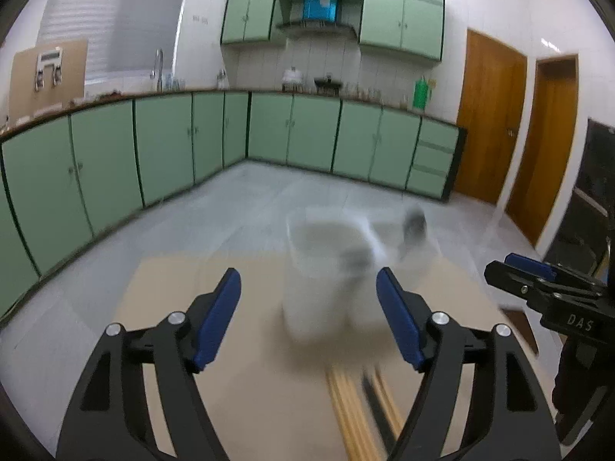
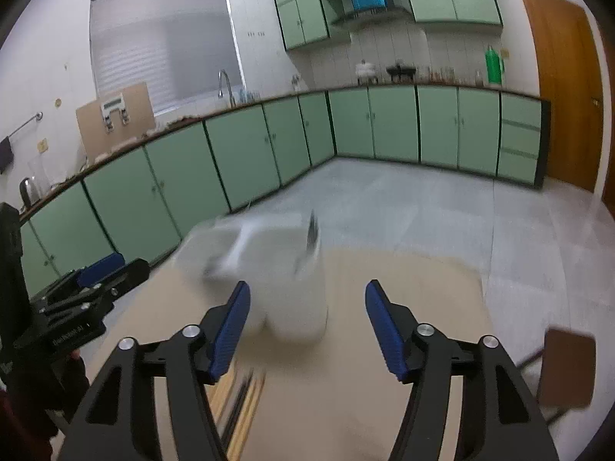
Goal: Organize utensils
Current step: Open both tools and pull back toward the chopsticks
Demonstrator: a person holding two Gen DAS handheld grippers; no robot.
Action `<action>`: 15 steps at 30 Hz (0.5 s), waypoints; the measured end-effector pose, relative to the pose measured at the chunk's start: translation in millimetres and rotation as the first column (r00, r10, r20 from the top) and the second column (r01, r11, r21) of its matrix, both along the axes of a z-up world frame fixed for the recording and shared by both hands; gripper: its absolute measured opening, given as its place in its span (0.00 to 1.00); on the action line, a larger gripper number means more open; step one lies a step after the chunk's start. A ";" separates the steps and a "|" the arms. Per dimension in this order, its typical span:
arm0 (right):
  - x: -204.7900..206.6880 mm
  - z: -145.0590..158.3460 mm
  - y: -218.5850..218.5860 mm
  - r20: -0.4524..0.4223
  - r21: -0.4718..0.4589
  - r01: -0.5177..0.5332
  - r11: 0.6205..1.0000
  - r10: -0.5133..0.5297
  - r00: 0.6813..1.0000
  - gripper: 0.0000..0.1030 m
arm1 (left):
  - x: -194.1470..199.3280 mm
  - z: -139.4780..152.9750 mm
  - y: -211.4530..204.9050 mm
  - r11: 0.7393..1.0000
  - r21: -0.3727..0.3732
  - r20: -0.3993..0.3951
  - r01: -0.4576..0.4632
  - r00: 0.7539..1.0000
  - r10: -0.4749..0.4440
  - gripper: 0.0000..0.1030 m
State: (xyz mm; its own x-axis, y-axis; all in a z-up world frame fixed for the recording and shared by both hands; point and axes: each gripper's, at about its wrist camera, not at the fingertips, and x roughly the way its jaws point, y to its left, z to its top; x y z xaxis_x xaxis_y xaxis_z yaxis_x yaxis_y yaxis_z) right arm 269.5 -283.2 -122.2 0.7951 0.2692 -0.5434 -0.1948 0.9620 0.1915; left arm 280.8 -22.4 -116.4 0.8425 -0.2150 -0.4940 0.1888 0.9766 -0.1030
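A white utensil holder (image 1: 319, 299) (image 2: 296, 307) with several compartments stands blurred on the beige table (image 1: 265, 384) (image 2: 346, 392). A dark utensil (image 1: 415, 223) (image 2: 313, 230) sticks up from its right compartment. Wooden and dark chopsticks (image 1: 353, 411) (image 2: 246, 395) lie on the table in front of it, near the camera. My left gripper (image 1: 307, 274) is open just short of the holder, nothing between its blue pads. My right gripper (image 2: 305, 286) is open too, the holder ahead and slightly left. Each gripper shows at the edge of the other's view (image 1: 511, 269) (image 2: 111, 265).
A brown chair seat (image 2: 565, 368) stands by the table's right edge. Beyond the table lies grey tiled floor (image 1: 269, 207), ringed by green base cabinets (image 1: 173, 138) under a worktop. Wooden doors (image 1: 488, 115) are at the far right.
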 end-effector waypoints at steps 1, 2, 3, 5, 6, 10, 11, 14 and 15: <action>-17.7 -11.3 0.7 -0.033 -0.003 0.000 1.000 0.000 0.999 0.63 | -13.0 -7.6 1.9 1.000 0.014 -0.027 0.002 1.000 -0.002 0.72; -30.4 -21.1 1.2 -0.065 -0.004 -0.004 1.000 0.004 0.998 0.64 | -29.4 -18.9 2.4 0.999 0.036 -0.067 0.005 0.998 -0.003 0.73; -41.2 -29.6 2.5 -0.094 -0.007 -0.007 1.000 0.006 0.996 0.64 | -38.2 -25.2 4.1 0.999 0.045 -0.091 0.008 0.996 -0.004 0.73; -67.3 -48.0 6.0 -0.153 -0.012 -0.009 1.000 0.007 0.988 0.64 | -62.3 -45.9 6.2 0.998 0.067 -0.166 0.013 0.986 -0.002 0.73; -77.0 -53.8 6.8 -0.175 -0.012 -0.013 1.000 0.010 0.985 0.64 | -70.6 -53.7 7.9 0.997 0.072 -0.195 0.016 0.981 -0.001 0.73; -116.8 -75.0 11.0 -0.253 0.006 -0.014 1.000 0.015 0.967 0.64 | -111.2 -86.1 15.2 0.995 0.100 -0.299 0.028 0.954 0.003 0.74; -123.1 -78.1 12.2 -0.262 0.006 -0.016 1.000 0.017 0.965 0.64 | -117.7 -90.4 16.5 0.994 0.105 -0.313 0.031 0.950 0.004 0.74; -141.5 -84.5 21.0 -0.281 -0.005 -0.034 0.999 0.031 0.959 0.64 | -137.3 -100.4 20.7 0.991 0.130 -0.331 0.026 0.944 0.019 0.76; -147.0 -87.5 25.0 -0.287 -0.007 -0.045 0.999 0.041 0.957 0.64 | -142.3 -102.1 22.6 0.991 0.129 -0.336 0.022 0.942 0.023 0.77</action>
